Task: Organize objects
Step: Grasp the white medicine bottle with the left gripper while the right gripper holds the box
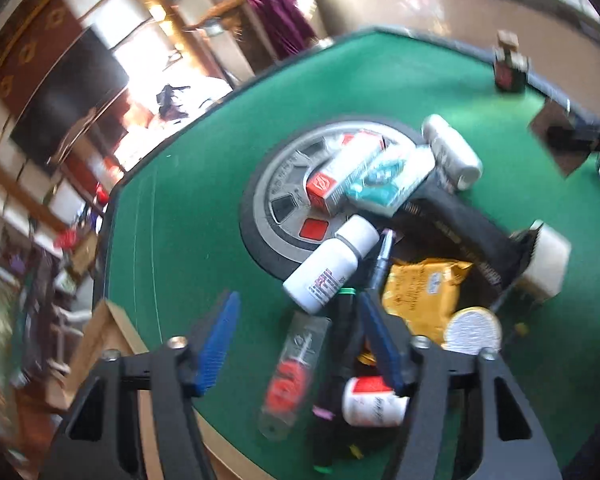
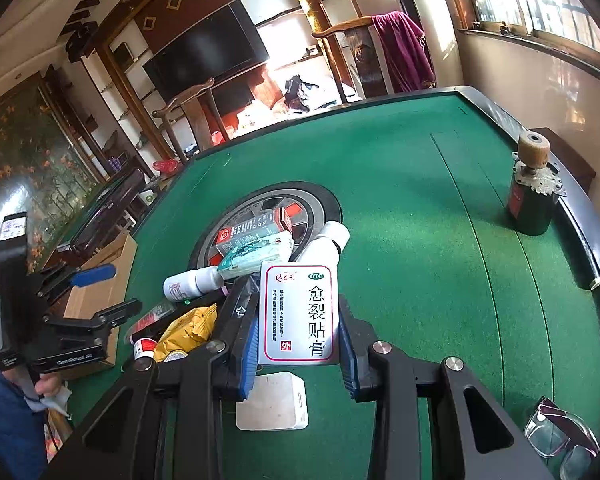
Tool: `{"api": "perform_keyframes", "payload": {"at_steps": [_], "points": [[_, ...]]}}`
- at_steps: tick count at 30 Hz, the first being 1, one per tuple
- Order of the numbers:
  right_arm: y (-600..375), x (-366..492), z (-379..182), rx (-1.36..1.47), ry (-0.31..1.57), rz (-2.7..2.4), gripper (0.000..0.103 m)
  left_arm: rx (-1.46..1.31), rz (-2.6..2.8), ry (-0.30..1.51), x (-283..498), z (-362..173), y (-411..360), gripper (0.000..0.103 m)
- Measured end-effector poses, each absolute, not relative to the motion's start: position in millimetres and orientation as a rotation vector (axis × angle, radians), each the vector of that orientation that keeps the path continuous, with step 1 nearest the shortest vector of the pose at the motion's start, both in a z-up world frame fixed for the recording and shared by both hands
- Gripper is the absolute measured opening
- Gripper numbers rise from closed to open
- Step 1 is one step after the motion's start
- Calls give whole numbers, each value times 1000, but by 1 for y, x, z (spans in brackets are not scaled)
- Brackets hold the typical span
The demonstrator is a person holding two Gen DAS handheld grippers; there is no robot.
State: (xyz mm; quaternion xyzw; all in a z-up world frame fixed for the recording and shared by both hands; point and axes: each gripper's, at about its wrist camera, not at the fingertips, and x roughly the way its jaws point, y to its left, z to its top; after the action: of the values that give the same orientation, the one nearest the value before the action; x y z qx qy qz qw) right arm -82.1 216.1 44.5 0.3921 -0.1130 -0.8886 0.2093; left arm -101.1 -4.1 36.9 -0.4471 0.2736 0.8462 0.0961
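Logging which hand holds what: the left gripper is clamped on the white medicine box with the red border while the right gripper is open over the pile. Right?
Sides are swapped. The right wrist view shows the right gripper clamped on the white medicine box; the left wrist view shows the left gripper open over the pile.

Both grippers, the left gripper (image 1: 296, 344) and the right gripper (image 2: 300, 344), are matte black frames with ribbed blue fingers (image 1: 216, 344) and silver screws (image 2: 380, 347). The person's bare hand (image 2: 50, 388) shows beside a blue sleeve (image 2: 8, 420).
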Motion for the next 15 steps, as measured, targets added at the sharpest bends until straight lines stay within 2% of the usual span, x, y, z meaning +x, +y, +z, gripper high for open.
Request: {"api": "perform_keyframes", "payload": {"at_steps": [1,5,9,11,15], "points": [[217,-83,43,1097,-328,-2465,35,-1335,2465,879,-107,29,0,50],[216,-83,43,1103,-334,-2448,35,-1348,2346,1028,-122,6,13,49],[217,-82,43,1103,-333,-2434,35,-1370,2302,975,-140,1,13,46],[217,-83,43,1106,-338,-2432,35,-1399,2280,953,-150,-2,9,38],[218,-83,41,1112,-341,-2406,35,-1431,2289,917,-160,-9,3,34]]}}
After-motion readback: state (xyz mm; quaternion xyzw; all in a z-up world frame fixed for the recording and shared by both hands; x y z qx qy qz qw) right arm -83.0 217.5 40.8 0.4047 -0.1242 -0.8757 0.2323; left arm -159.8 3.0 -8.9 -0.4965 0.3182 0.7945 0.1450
